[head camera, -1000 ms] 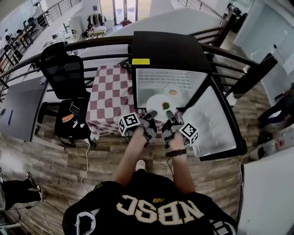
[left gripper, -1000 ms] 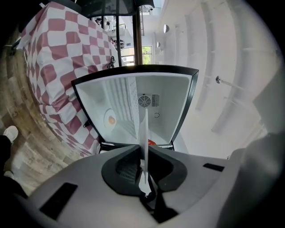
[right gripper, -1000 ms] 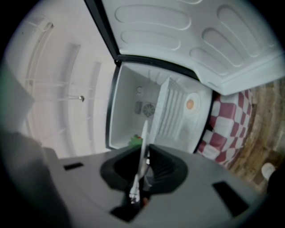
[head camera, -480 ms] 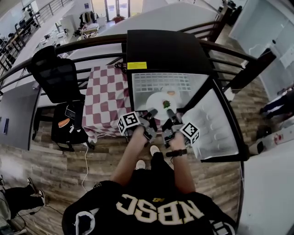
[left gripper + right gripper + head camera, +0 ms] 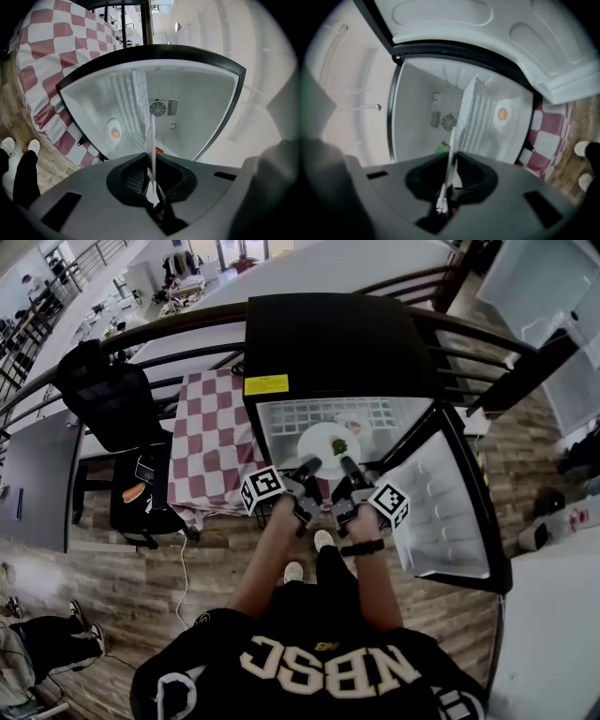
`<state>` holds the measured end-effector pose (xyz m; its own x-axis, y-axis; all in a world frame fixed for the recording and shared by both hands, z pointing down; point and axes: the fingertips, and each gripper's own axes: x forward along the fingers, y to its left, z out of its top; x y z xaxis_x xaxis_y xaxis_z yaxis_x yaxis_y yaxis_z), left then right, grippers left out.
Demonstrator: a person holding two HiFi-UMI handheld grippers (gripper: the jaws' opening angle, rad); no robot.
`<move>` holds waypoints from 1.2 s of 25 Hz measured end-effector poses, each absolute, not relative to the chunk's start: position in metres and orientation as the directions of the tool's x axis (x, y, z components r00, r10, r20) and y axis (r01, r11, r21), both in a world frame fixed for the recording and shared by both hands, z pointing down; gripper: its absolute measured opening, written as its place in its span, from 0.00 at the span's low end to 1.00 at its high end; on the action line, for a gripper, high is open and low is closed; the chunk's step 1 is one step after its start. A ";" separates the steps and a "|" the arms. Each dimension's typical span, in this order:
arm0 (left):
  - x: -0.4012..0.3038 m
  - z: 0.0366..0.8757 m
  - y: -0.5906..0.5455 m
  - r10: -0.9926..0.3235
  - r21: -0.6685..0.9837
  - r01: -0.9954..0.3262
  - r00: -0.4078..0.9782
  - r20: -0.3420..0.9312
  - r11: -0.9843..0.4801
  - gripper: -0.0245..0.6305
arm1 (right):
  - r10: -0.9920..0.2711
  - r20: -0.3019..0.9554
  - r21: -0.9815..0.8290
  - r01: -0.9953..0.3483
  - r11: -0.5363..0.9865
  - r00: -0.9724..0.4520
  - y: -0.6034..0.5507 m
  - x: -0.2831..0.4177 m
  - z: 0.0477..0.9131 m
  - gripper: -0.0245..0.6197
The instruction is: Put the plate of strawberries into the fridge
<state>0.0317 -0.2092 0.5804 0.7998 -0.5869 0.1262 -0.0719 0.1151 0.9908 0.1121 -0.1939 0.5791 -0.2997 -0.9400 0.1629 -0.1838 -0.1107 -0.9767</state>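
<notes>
The white plate [image 5: 322, 440] carries a strawberry [image 5: 339, 447] and hangs level in the mouth of the open black fridge [image 5: 328, 343]. My left gripper [image 5: 307, 468] is shut on the plate's near rim at the left. My right gripper [image 5: 345, 467] is shut on that rim at the right. In the left gripper view the plate [image 5: 151, 140] shows edge-on as a thin white line between the jaws, with the strawberry [image 5: 159, 151] just beyond. The right gripper view gives the same edge-on plate [image 5: 451, 154] and the strawberry's green leaves [image 5: 443, 147].
Inside the fridge a small dish [image 5: 353, 425] with something orange rests on the wire shelf [image 5: 136, 93]. The fridge door [image 5: 441, 502] stands open at the right. A table with a red-and-white checked cloth [image 5: 206, 442] and a black chair [image 5: 108, 390] stand left of the fridge, with a railing behind.
Both grippers have carried the plate a little deeper into the fridge opening. The person has stepped closer, and their feet now show below the grippers.
</notes>
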 end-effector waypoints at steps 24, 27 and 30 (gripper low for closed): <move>0.035 0.602 -0.277 -0.700 0.986 -0.047 0.699 0.145 0.158 0.09 | -0.897 0.172 -0.973 -0.212 -0.091 -0.407 -0.272 0.117 0.599 0.11; 0.036 0.603 -0.282 -0.700 0.986 -0.051 0.699 0.148 0.157 0.09 | -0.893 0.170 -0.970 -0.230 -0.077 -0.416 -0.277 0.118 0.600 0.11; 0.036 0.602 -0.287 -0.703 0.986 -0.061 0.695 0.154 0.156 0.09 | -0.886 0.176 -0.966 -0.248 -0.072 -0.430 -0.281 0.116 0.599 0.11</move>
<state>0.0357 -0.2867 0.6023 0.6946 -0.7026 0.1543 -0.0607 0.1565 0.9858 0.1159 -0.2806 0.5990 -0.4297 -0.8856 0.1764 -0.2482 -0.0720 -0.9660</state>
